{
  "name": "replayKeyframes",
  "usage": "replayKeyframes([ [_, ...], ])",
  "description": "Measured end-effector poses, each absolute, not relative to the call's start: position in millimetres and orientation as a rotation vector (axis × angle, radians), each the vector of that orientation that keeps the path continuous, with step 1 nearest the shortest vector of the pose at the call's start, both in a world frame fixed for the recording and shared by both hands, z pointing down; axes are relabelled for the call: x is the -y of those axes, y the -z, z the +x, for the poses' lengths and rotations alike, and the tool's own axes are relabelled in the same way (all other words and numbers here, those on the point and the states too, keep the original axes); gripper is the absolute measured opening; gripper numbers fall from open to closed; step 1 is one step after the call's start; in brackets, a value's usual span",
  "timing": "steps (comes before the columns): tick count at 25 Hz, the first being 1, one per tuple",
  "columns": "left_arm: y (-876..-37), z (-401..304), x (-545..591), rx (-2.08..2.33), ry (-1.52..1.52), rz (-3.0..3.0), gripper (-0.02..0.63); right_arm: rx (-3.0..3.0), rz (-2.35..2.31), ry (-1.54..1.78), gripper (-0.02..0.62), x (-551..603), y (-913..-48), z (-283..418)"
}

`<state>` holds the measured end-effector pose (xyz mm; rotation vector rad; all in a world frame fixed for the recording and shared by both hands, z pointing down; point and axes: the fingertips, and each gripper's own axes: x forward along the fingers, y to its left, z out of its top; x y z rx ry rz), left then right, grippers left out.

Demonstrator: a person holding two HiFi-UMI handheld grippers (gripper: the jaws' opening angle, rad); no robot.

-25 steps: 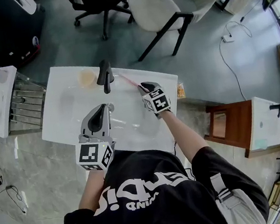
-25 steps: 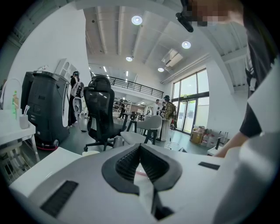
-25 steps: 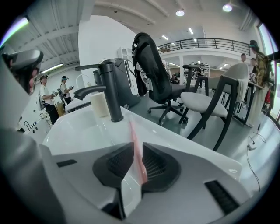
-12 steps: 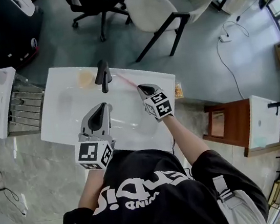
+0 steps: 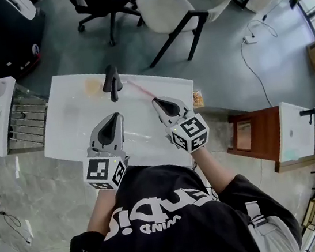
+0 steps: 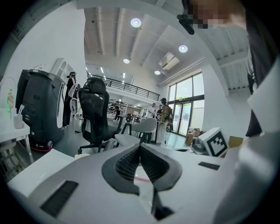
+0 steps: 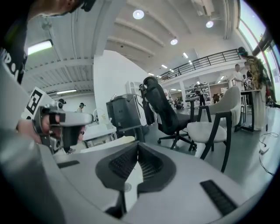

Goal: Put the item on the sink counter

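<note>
A thin pink stick-like item lies on the white sink counter, right of the black faucet. My right gripper sits just short of the item's near end, shut, with nothing between its jaws; in the right gripper view the gripper shows its pads pressed together. My left gripper hovers over the basin, also shut and empty. In the left gripper view a sliver of the pink item shows below the closed gripper.
A yellowish lump lies on the counter left of the faucet. A small packet sits at the counter's right end. A metal rack adjoins the left side, a wooden stand the right. Chairs stand beyond.
My right gripper has drawn back from the pink item toward the person, and the item stays lying on the counter. The left gripper has barely moved.
</note>
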<state>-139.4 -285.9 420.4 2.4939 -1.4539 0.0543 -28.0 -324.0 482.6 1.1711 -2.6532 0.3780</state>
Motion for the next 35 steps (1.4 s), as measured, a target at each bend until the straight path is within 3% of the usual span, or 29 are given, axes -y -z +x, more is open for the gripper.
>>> replayKeyframes([
  [9, -400.3, -130.0, 277.1, 1.431, -0.031, 2.547, 0.021, 2.756, 1.338, -0.273, 0.020, 291.0, -410.8, -17.3],
  [35, -394.2, -132.0, 269.6, 1.470, -0.019, 2.555, 0.021, 2.805, 1.335, -0.246, 0.018, 268.0, -398.9, -23.1],
])
